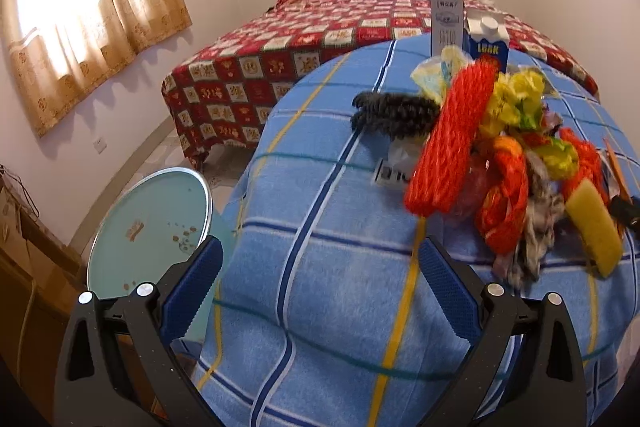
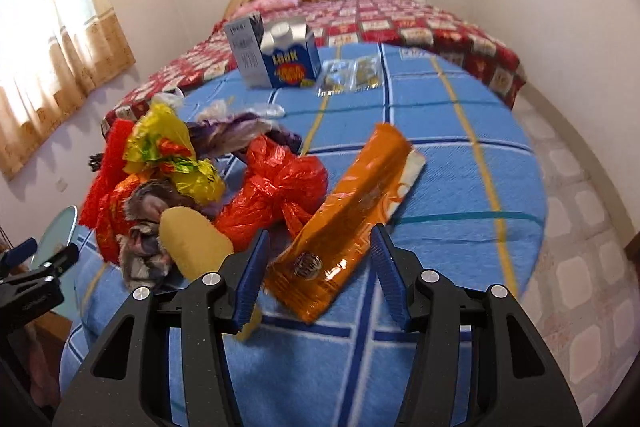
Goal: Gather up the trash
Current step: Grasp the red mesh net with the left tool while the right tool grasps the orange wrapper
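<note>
A heap of trash lies on the blue checked tablecloth (image 2: 440, 155): an orange wrapper (image 2: 352, 203), a red plastic bag (image 2: 276, 187), a yellow bag (image 2: 172, 147), a yellow sponge (image 2: 196, 247) and a red foam net (image 1: 448, 139). My right gripper (image 2: 320, 239) is open, its blue pads on either side of the orange wrapper's near end, which lies flat on the cloth. My left gripper (image 1: 320, 267) is open above bare cloth, left of the heap, with nothing between its pads. The left gripper (image 2: 40, 267) also shows at the left edge of the right wrist view.
A blue milk carton (image 2: 290, 61) and a grey box (image 2: 246, 47) stand upright at the table's far edge, with clear blister packs (image 2: 352, 75) beside them. A black net (image 1: 396, 111) lies behind the heap. A round teal lid (image 1: 152, 227) sits below left of the table. A bed (image 1: 280, 59) stands behind.
</note>
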